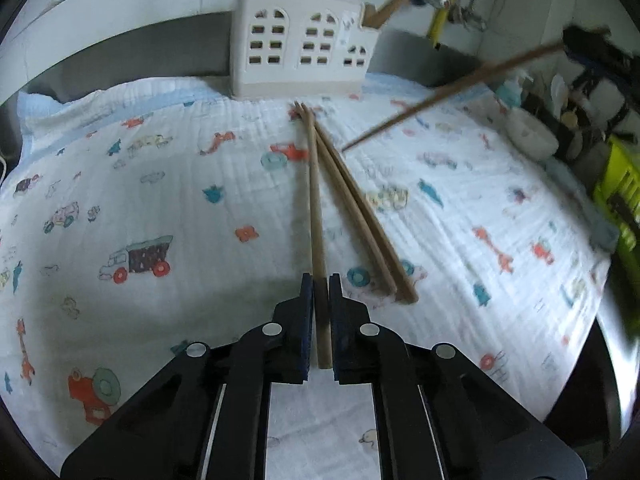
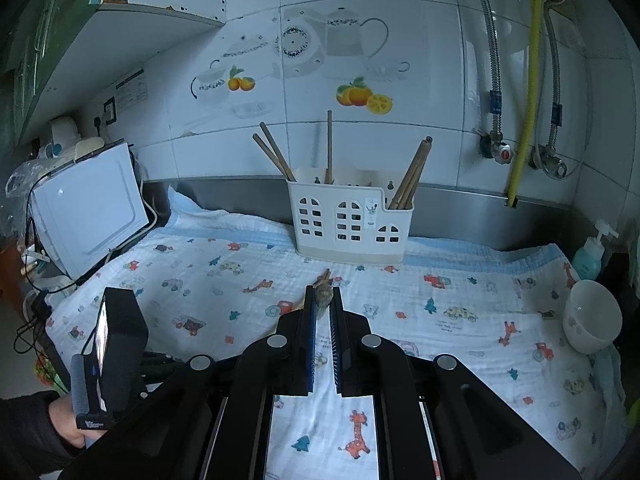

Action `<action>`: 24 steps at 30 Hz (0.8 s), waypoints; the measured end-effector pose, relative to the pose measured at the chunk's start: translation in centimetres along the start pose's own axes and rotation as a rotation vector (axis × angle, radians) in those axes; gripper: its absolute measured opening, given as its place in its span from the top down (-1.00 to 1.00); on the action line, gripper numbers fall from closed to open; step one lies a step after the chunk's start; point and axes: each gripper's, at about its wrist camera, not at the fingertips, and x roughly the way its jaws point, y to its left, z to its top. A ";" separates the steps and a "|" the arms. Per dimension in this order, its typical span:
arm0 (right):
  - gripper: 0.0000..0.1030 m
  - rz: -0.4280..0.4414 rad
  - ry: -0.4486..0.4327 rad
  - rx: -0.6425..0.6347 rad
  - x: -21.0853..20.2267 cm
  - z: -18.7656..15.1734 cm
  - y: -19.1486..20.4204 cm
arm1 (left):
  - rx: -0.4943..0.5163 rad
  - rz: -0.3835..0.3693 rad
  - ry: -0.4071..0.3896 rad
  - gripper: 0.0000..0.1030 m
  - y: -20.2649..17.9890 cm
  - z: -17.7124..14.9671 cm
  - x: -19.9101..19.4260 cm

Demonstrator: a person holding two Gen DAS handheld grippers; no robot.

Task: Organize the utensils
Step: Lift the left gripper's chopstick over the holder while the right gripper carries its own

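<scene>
The left tongs (image 1: 321, 280) were clamped on one chopstick (image 1: 316, 200) that ran toward twelve o'clock over the patterned cloth (image 1: 160, 200). Two loose chopsticks (image 1: 360, 216) lay just at its one o'clock side. The right tongs (image 2: 323, 294) pinched another chopstick (image 2: 323, 282) end-on, pointing at the white holder (image 2: 348, 220) at twelve o'clock.

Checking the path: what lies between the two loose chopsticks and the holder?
Only bare cloth between chopsticks and holder, in the left wrist view.
</scene>
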 end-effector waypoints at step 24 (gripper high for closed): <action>0.87 0.048 -0.038 -0.086 0.1 9.8 -1.9 | 0.048 -0.077 -0.266 0.89 0.2 10.2 -6.4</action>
